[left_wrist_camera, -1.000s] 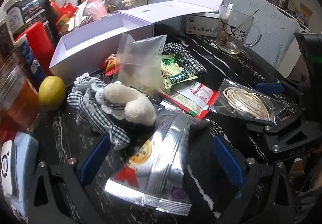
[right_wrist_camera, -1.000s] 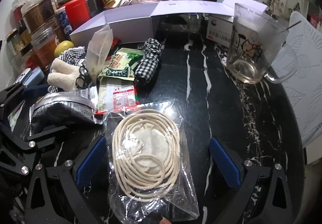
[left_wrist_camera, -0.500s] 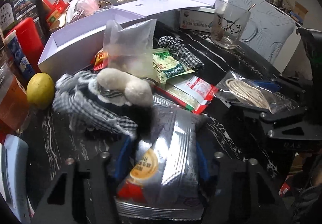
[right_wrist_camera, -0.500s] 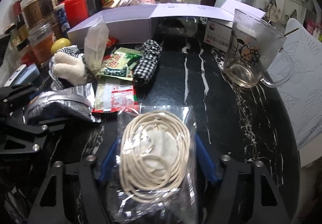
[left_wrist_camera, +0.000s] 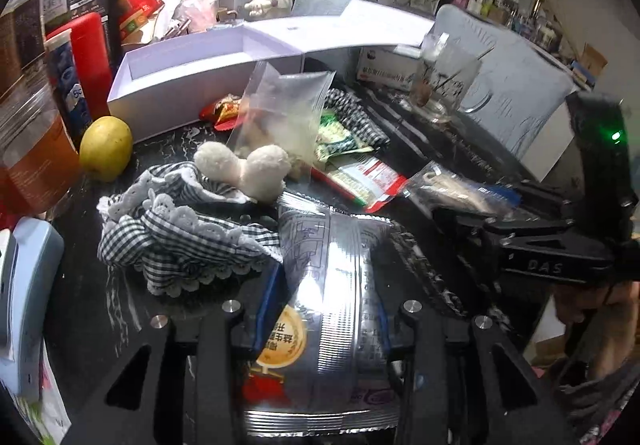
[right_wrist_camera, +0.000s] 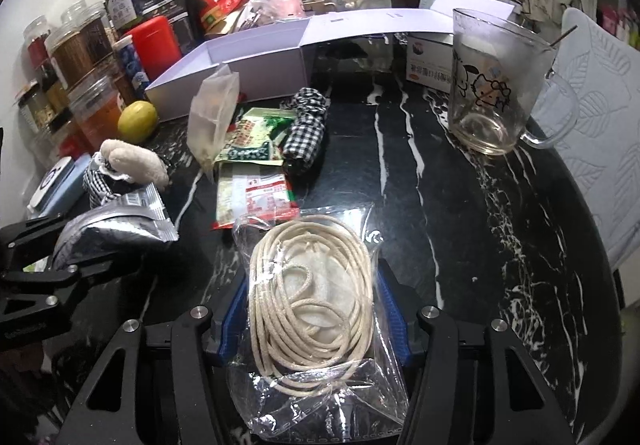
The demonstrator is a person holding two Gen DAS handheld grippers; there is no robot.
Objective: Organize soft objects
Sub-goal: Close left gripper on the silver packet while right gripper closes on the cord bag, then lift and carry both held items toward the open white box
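Jaws closing on silver snack packet [left_wrist_camera: 328, 285], bagged cord coil [right_wrist_camera: 312, 285]

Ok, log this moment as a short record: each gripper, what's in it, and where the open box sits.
left gripper: jaws closing on the silver snack packet
right gripper: jaws closing on the clear bag of cream cord
open box: pale lilac, beyond the clutter
surface: black marble table

"DAS" is embossed on the black right tongs [left_wrist_camera: 544, 267]; the foil packet's [left_wrist_camera: 332, 305] print is Chinese, too small to read
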